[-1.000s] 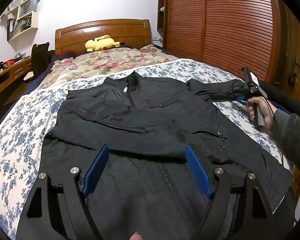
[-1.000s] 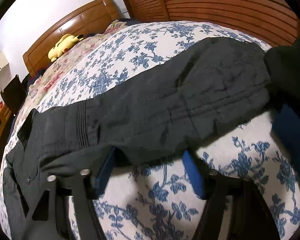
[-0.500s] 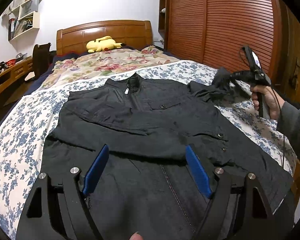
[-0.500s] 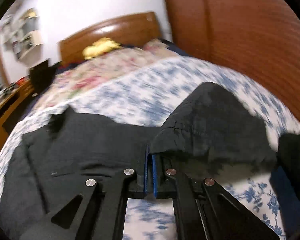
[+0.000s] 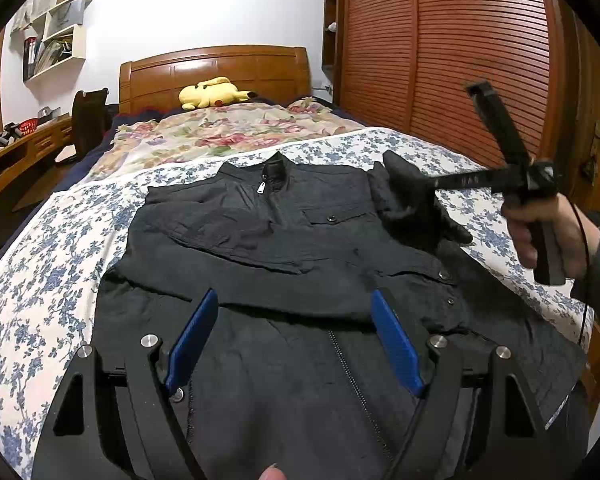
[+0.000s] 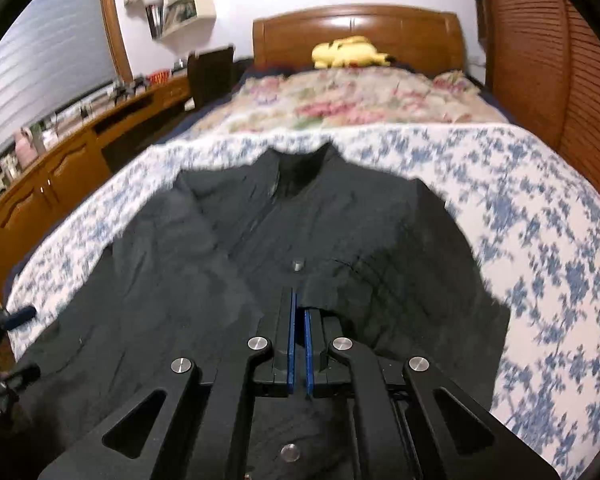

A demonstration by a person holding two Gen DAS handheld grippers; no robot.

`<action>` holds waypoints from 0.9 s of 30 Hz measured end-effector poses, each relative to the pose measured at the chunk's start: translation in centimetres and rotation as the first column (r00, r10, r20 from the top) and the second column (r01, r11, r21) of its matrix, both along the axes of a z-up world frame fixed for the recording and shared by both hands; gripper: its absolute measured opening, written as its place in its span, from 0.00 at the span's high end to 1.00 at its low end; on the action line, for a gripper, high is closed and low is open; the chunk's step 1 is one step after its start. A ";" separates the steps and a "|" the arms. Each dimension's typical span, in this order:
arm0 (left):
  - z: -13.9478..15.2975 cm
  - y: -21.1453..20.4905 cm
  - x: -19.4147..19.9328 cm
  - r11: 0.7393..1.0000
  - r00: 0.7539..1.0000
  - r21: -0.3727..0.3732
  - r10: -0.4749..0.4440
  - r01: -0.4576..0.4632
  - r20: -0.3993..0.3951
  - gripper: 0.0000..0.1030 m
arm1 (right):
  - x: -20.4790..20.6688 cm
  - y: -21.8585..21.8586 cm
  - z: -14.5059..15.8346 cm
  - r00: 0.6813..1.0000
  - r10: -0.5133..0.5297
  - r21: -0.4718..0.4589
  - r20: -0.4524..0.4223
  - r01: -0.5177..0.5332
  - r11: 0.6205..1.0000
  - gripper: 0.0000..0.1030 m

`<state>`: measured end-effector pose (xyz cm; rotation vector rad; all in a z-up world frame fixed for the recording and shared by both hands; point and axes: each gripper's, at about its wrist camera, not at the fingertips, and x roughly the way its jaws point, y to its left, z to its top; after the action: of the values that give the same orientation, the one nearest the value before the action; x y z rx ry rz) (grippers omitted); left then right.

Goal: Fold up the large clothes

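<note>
A black zip jacket [image 5: 284, 240] lies flat, front up, on the flowered bed sheet [image 5: 40, 264]. Its left sleeve is folded across the chest. My left gripper [image 5: 296, 340] is open and empty, hovering over the jacket's lower front. My right gripper [image 6: 299, 312] is shut on the cuff of the jacket's right sleeve [image 5: 408, 196] and holds it lifted over the right chest. In the right wrist view the jacket [image 6: 204, 264] spreads below the shut jaws, and the pinched cloth hangs just past the fingertips.
A yellow plush toy [image 5: 212, 94] lies by the wooden headboard [image 5: 216, 68]. A floral quilt [image 5: 228, 132] covers the far half of the bed. A slatted wooden wardrobe [image 5: 452, 52] stands along the right. A desk and chair [image 5: 88, 120] stand to the left.
My right gripper closed on the sleeve cuff, lifted it off the sheet and carried it left over the jacket's chest. My left gripper stayed put and open.
</note>
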<state>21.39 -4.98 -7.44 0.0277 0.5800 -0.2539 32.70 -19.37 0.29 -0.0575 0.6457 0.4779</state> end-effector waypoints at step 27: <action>0.5 0.0 -0.3 1.000 1.000 -0.008 -0.007 0.007 0.009 0.23 | 2.3 -7.6 -2.5 0.947 -0.305 -0.086 -0.103 0.297 0.951 0.40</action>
<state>21.14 -4.97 -6.96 0.0235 0.5698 -0.2626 34.97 -26.94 -2.23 0.0035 0.7701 0.1636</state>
